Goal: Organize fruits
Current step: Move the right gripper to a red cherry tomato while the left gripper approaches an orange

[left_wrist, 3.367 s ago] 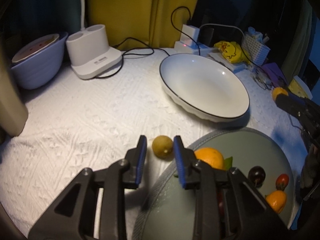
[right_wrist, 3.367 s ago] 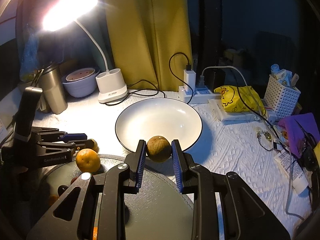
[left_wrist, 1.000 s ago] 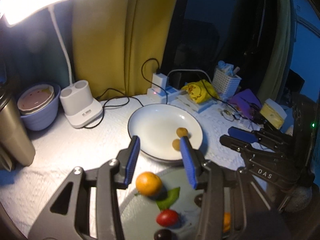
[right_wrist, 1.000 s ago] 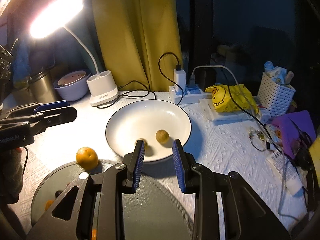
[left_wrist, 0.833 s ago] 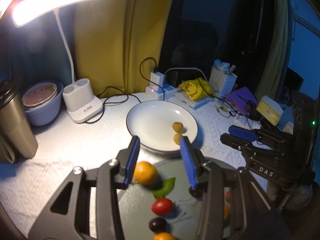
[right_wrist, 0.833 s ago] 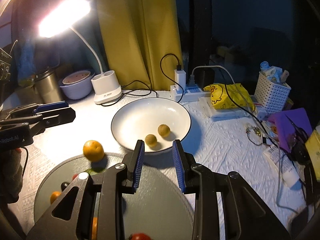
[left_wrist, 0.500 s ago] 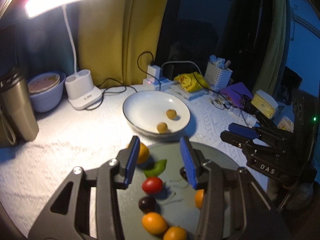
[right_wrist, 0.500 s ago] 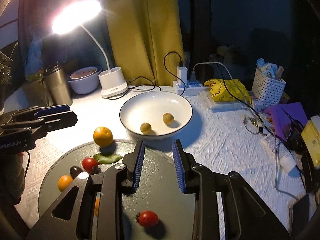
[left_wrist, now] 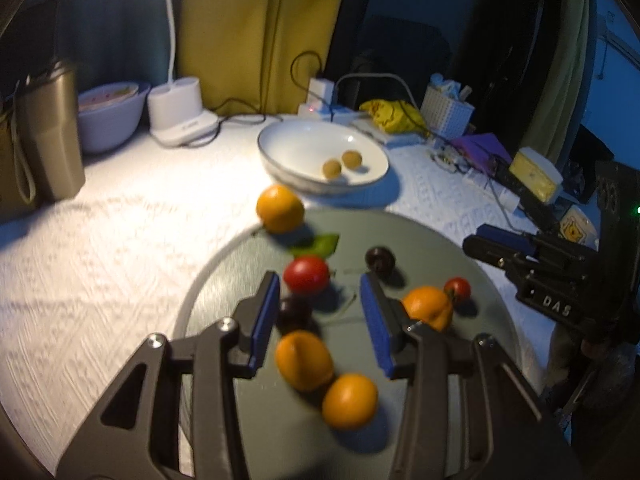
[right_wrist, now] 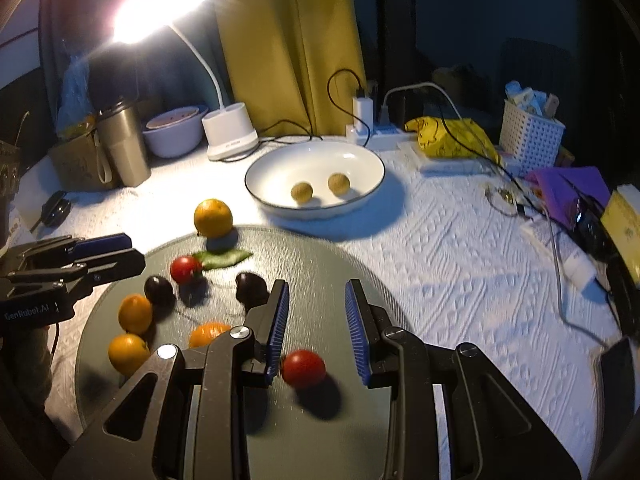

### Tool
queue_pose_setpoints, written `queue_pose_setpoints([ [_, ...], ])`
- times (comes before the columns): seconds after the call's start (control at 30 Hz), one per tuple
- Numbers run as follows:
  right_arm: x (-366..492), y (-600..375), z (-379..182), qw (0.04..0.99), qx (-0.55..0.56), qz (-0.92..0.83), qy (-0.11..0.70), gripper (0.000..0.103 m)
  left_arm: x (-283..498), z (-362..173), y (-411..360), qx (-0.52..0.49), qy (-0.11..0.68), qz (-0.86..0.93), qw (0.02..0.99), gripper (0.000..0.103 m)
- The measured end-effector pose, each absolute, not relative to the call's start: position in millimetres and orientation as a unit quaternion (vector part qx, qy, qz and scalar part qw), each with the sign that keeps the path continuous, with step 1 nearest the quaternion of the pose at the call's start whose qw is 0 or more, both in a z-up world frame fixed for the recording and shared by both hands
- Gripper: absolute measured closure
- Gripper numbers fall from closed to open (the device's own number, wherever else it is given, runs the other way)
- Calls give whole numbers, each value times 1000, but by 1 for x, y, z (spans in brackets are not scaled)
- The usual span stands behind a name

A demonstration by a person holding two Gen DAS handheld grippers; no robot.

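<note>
A round grey tray (left_wrist: 420,240) holds a red tomato (left_wrist: 306,274), dark cherries (left_wrist: 380,258) and small orange fruits (left_wrist: 304,360). My left gripper (left_wrist: 319,292) hovers open over it, the tomato just past its tips. An orange (right_wrist: 213,217) sits at the tray's far edge. Behind it, the white bowl (right_wrist: 320,160) holds two brown fruits (right_wrist: 301,191). My right gripper (right_wrist: 317,292) is open above the tray (right_wrist: 320,248). A second red tomato (right_wrist: 303,368) lies on the tray under its fingers, untouched.
A lamp base (right_wrist: 230,132), a steel tumbler (right_wrist: 122,146) and a lilac bowl (right_wrist: 172,132) stand at the back left. A power strip (right_wrist: 376,130), a yellow bag (right_wrist: 448,136), a white basket (right_wrist: 530,136) and loose cables (right_wrist: 560,248) crowd the back right.
Both grippers have drawn back from the bowl and sunk toward the tray, so more of its fruits show. The two brown fruits earlier between the jaws now lie in the bowl.
</note>
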State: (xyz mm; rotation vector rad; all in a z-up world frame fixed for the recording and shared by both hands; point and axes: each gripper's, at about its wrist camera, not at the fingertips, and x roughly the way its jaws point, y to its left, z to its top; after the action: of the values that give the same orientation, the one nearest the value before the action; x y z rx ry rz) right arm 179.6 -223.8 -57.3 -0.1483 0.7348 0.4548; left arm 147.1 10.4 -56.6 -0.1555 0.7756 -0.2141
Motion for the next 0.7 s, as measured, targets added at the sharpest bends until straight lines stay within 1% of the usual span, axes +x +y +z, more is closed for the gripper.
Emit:
queue_pose_setpoints([
  [0.13,173,-229,-66,902,-66,219,366,71,138,-68,11,-78,388,-97,913,60],
  [0.17,172,-230,-67,902,-65,219,367,66,136,-70,11,-79,390,-96,912,60],
  [0.23,169,-231,-70,900,-64,219,370,61,134,-73,11,-79,394,-92,911,60],
  [0.7,165,-231,-89,885,-55,234,399,61,134,-87,12,-83,415,-88,902,60],
])
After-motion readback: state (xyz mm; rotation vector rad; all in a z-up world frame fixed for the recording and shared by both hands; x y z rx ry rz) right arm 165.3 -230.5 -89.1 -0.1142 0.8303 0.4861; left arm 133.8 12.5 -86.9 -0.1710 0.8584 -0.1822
